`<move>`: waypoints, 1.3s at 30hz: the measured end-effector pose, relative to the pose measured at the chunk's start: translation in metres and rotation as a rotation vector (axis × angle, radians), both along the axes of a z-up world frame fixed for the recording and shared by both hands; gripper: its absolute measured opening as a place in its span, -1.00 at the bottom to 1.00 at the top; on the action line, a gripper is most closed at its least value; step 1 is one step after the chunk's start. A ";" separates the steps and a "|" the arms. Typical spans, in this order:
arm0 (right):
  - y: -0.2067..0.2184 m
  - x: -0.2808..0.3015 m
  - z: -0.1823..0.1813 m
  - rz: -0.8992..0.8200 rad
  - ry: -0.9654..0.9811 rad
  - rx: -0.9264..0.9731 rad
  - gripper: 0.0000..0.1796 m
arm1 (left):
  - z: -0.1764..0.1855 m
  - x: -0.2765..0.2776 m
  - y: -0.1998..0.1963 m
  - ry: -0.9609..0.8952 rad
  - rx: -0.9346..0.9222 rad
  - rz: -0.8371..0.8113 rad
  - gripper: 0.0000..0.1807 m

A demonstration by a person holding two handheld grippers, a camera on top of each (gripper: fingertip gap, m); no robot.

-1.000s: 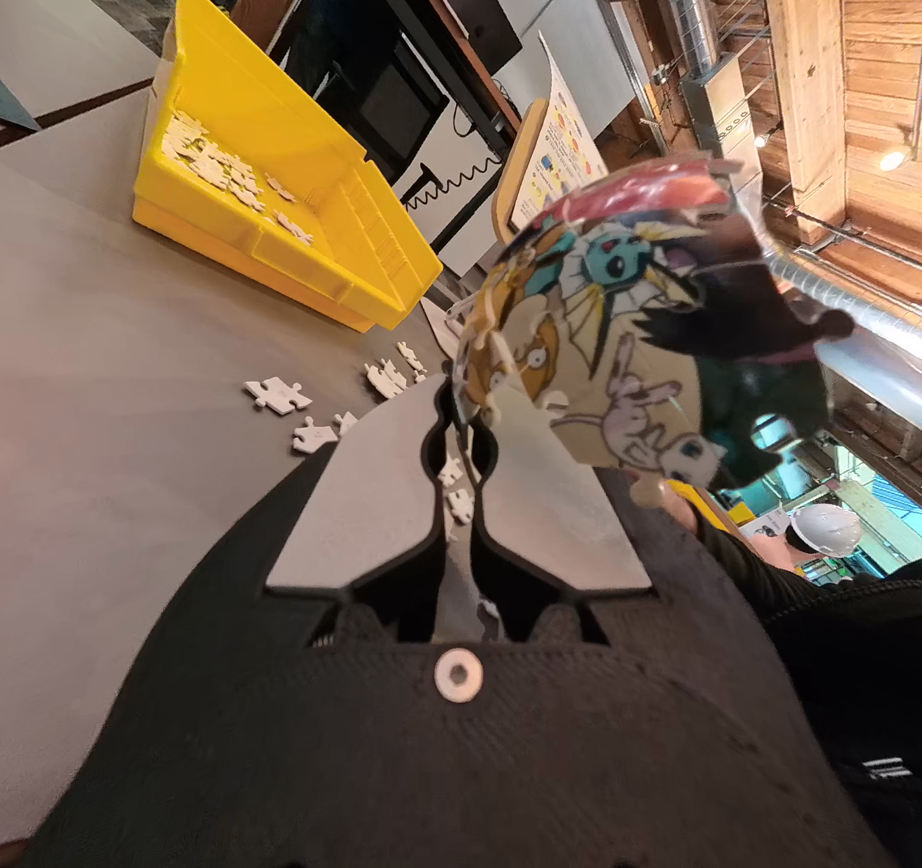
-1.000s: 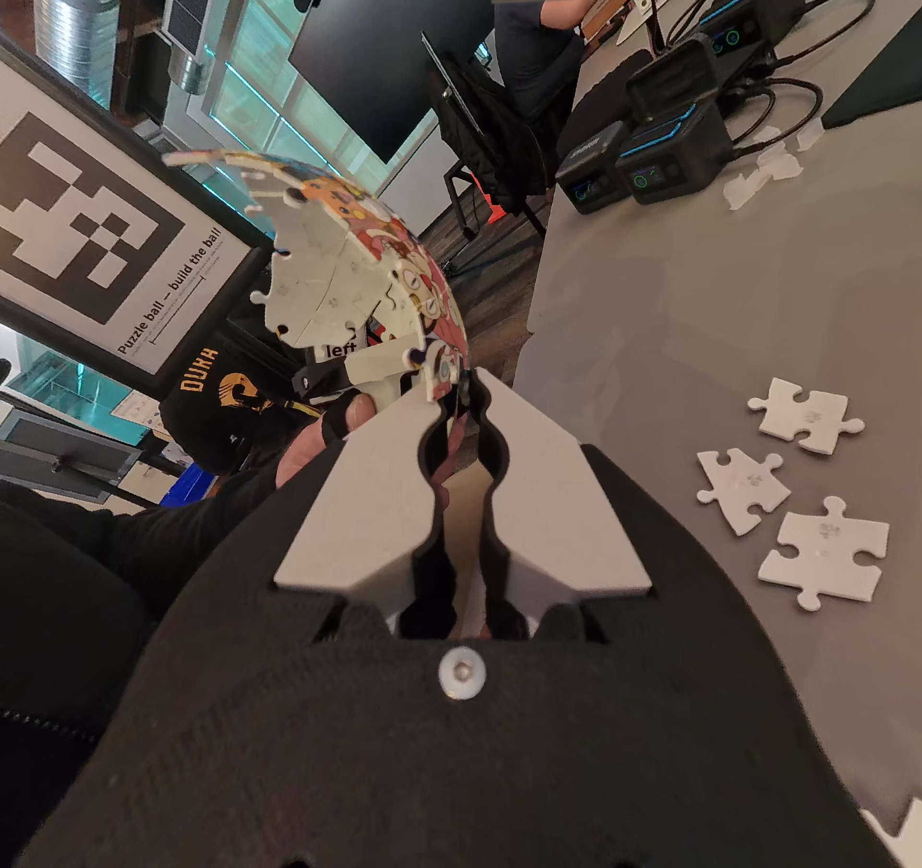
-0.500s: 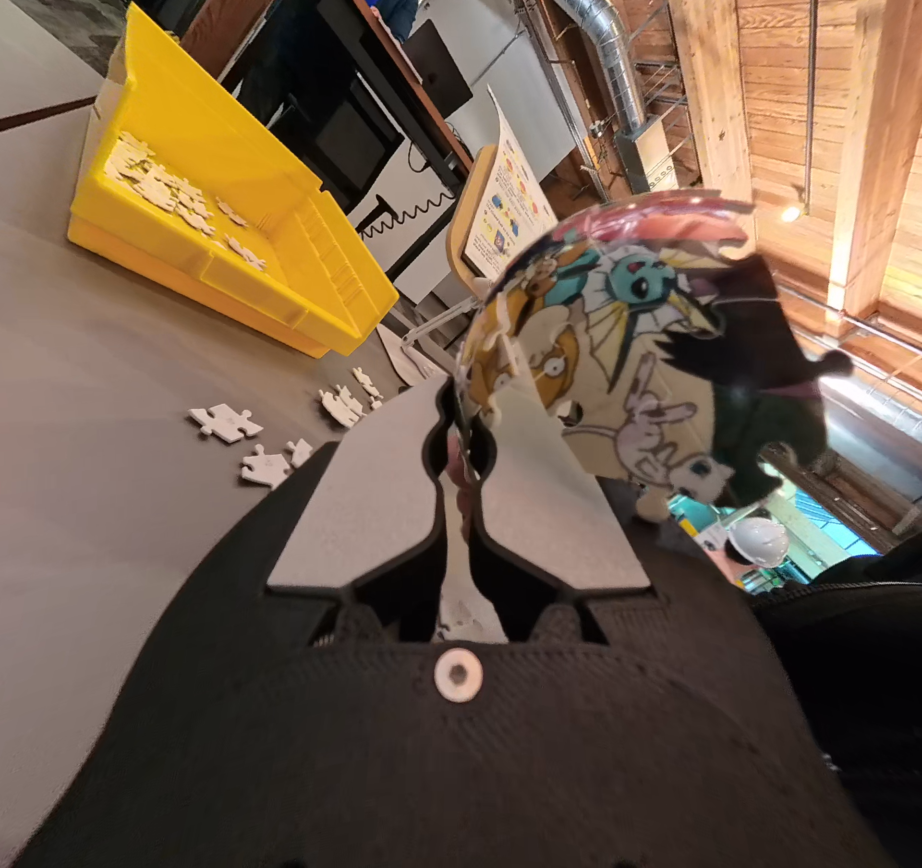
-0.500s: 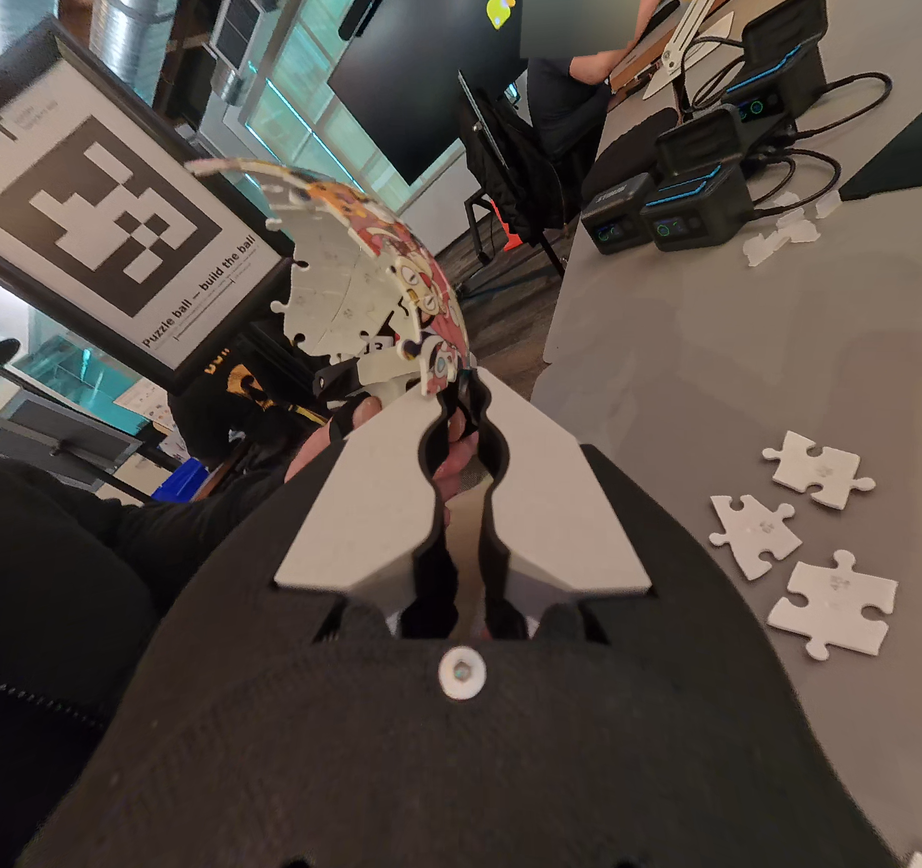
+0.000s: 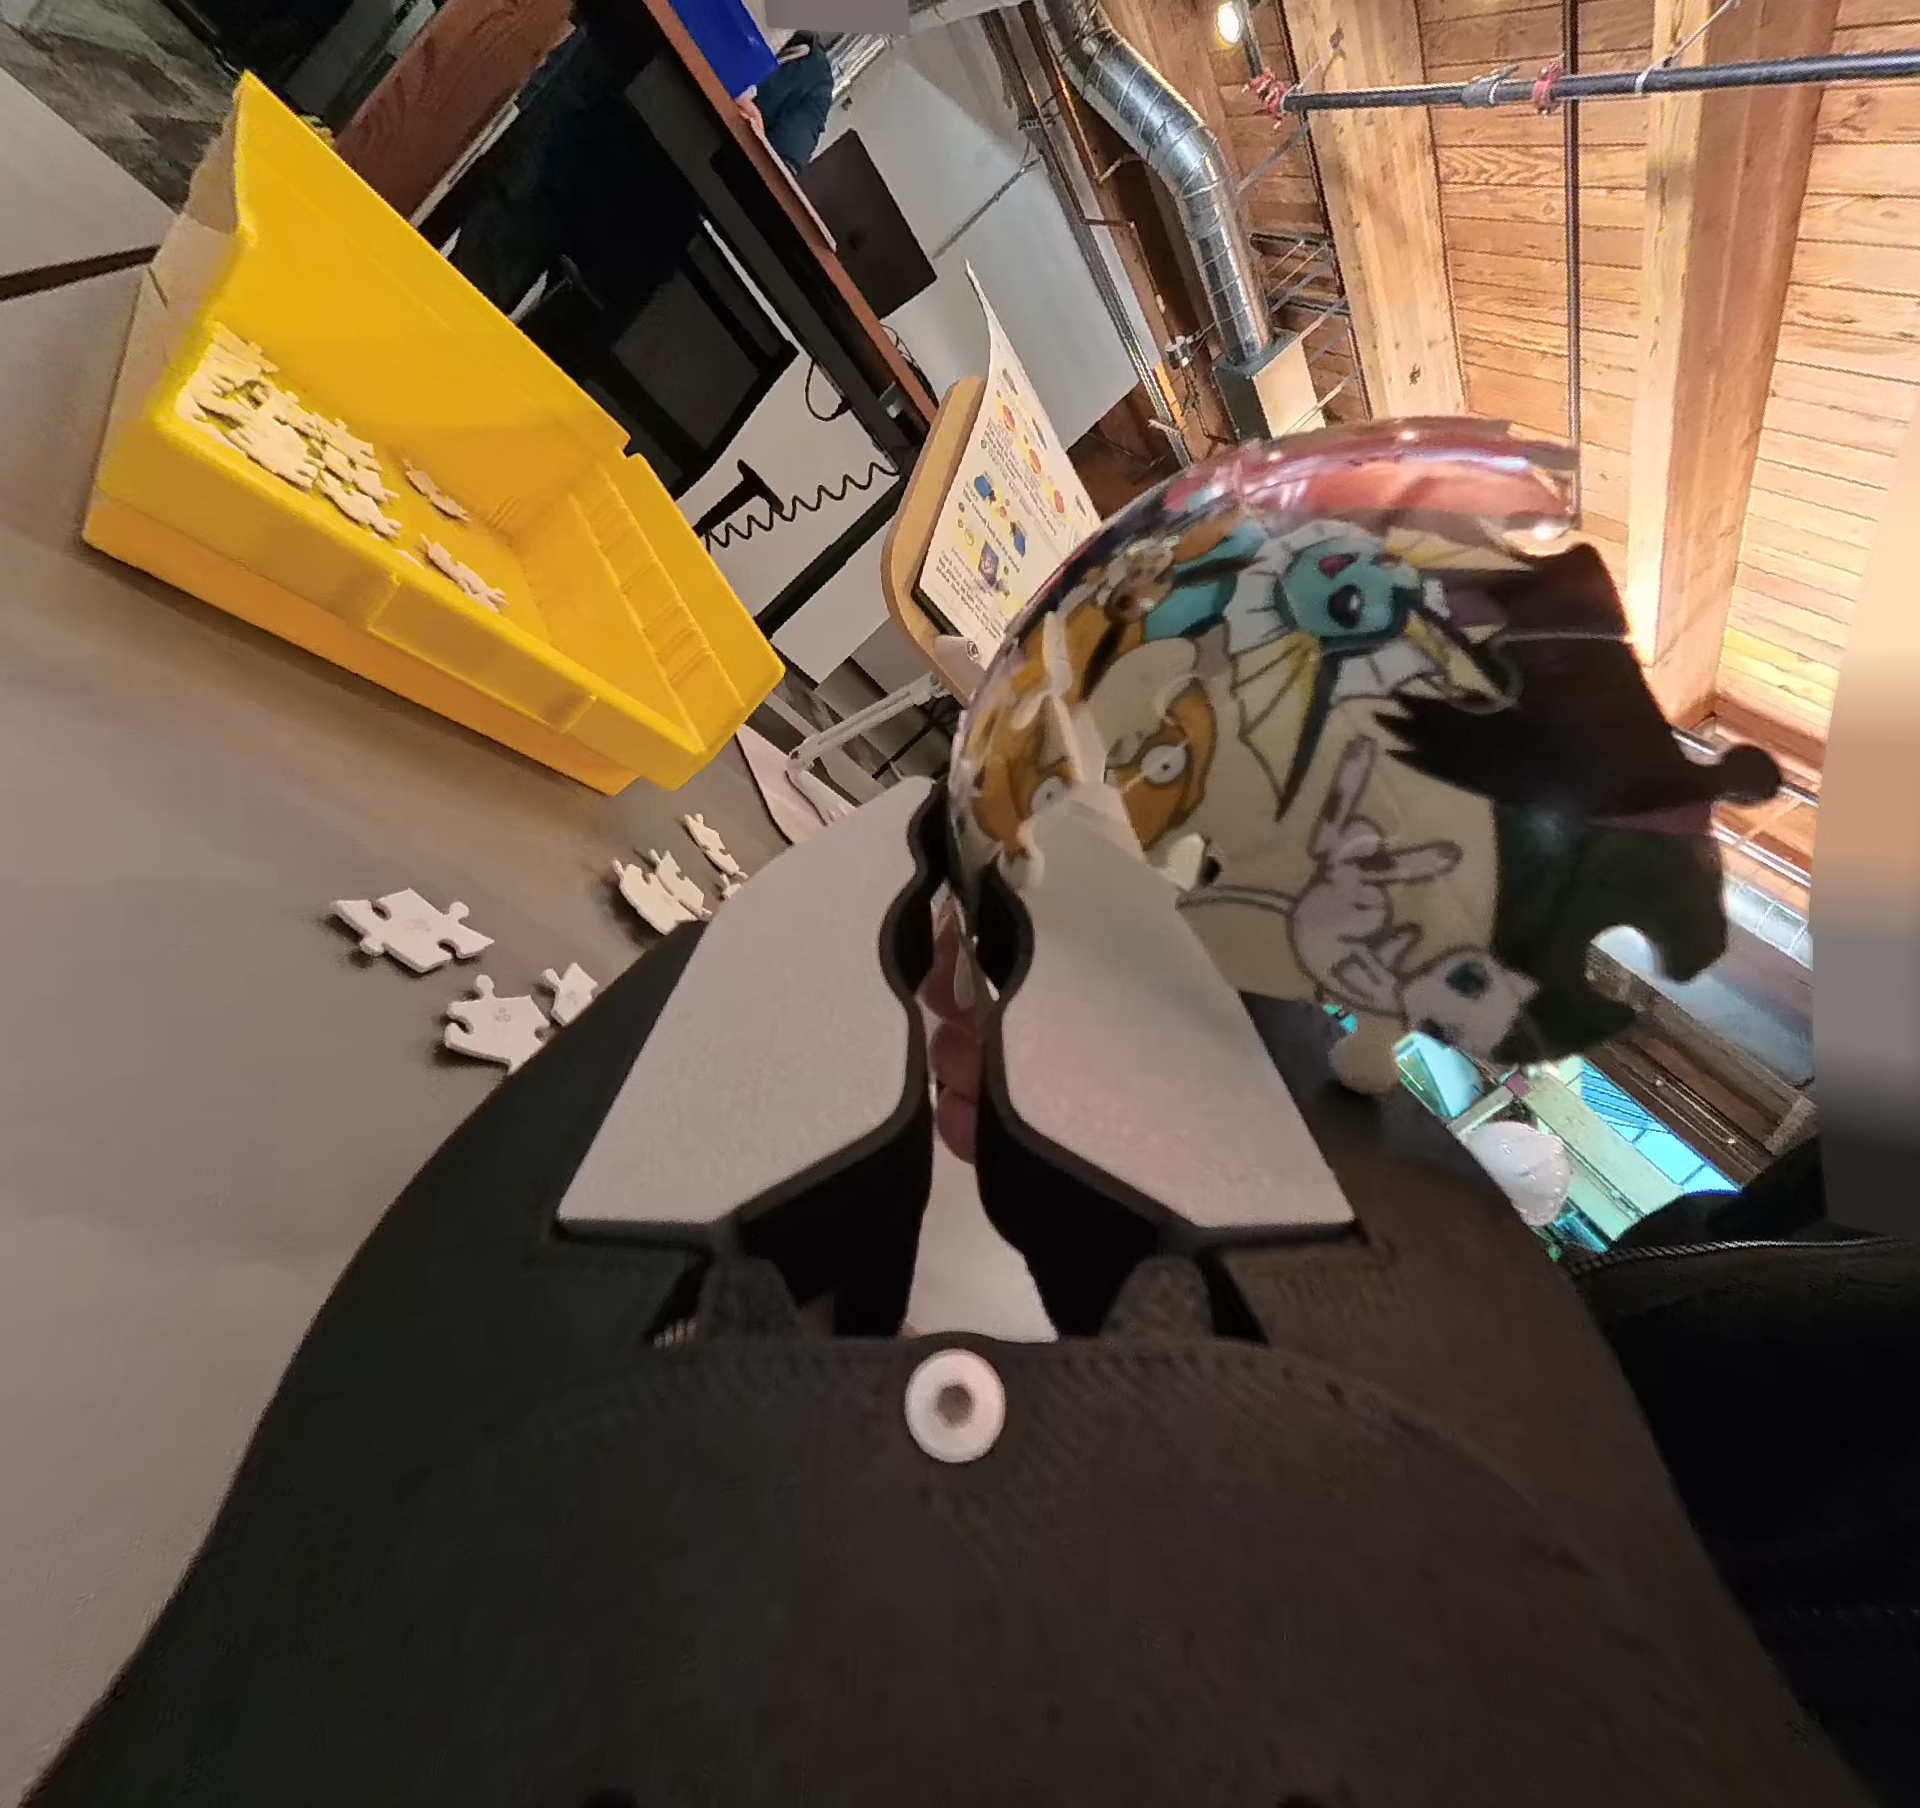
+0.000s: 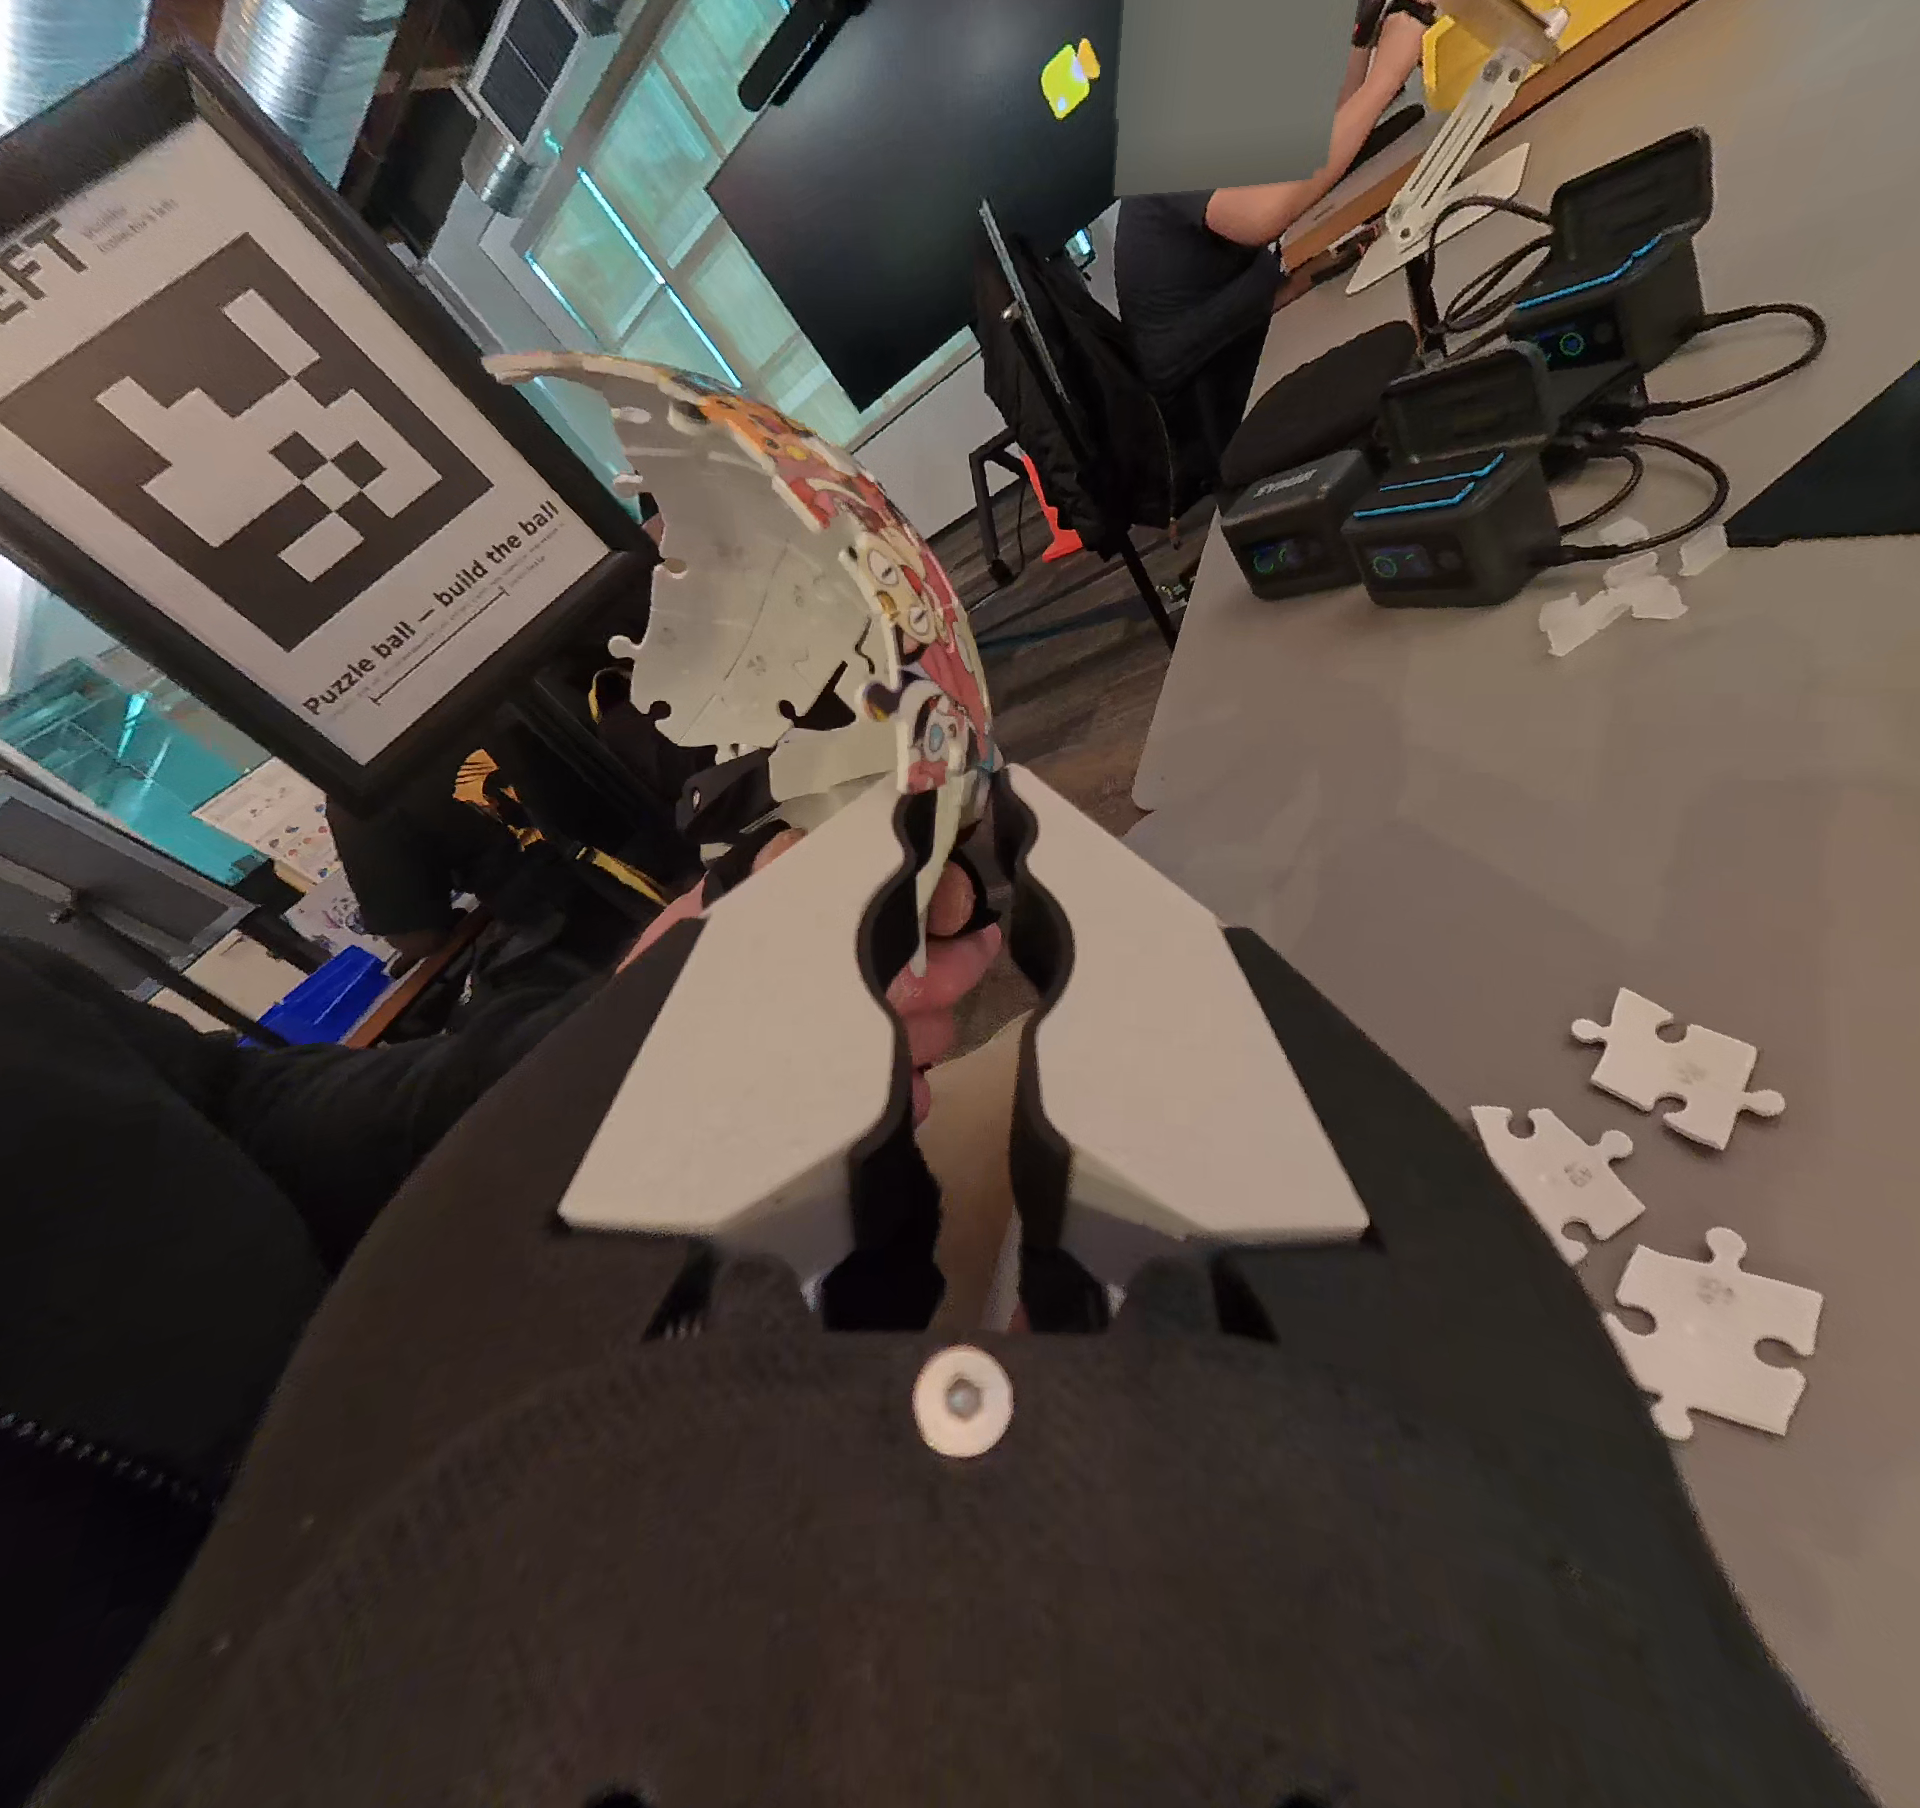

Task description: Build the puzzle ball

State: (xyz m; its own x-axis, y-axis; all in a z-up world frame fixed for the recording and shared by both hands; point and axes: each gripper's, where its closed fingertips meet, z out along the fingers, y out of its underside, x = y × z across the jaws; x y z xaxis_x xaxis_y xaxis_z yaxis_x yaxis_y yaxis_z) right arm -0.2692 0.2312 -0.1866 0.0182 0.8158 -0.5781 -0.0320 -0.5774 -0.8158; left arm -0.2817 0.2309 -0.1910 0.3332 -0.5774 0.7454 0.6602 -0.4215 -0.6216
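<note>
Landmark: the half-built puzzle ball (image 5: 1351,740), held in the air above the desk (image 5: 208,927) so both tools reach its rim.

Left of it, one yellow bin (image 5: 436,553) stocks a heap of loose pieces, too many to count. About seven more lie on the desk between bin and ball.

My left gripper (image 5: 961,885) has its jaws clenched on the ball's lower edge, steadying it. My right gripper (image 6: 951,823), jaws slightly parted, holds a thin white piece (image 6: 935,875) at that edge.

Right of the ball: three blank pieces (image 6: 1662,1187).
</note>
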 end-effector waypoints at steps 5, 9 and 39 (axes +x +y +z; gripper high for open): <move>0.006 0.000 -0.001 -0.059 0.011 -0.021 -1.00 | 0.001 0.001 0.000 -0.002 0.003 0.004 -0.97; 0.006 -0.001 -0.001 -0.083 0.002 -0.003 -1.00 | 0.000 0.000 0.000 -0.001 0.000 0.017 -0.97; 0.006 0.002 0.001 -0.042 -0.027 -0.033 -0.85 | 0.006 -0.013 0.002 0.025 0.042 0.101 -0.97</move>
State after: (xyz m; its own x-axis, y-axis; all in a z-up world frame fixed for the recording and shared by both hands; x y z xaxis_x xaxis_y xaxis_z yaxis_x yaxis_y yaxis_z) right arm -0.2672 0.2377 -0.1860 0.0684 0.7945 -0.6034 -0.0348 -0.6026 -0.7973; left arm -0.2943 0.2325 -0.1851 0.4097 -0.5705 0.7118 0.6822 -0.3263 -0.6543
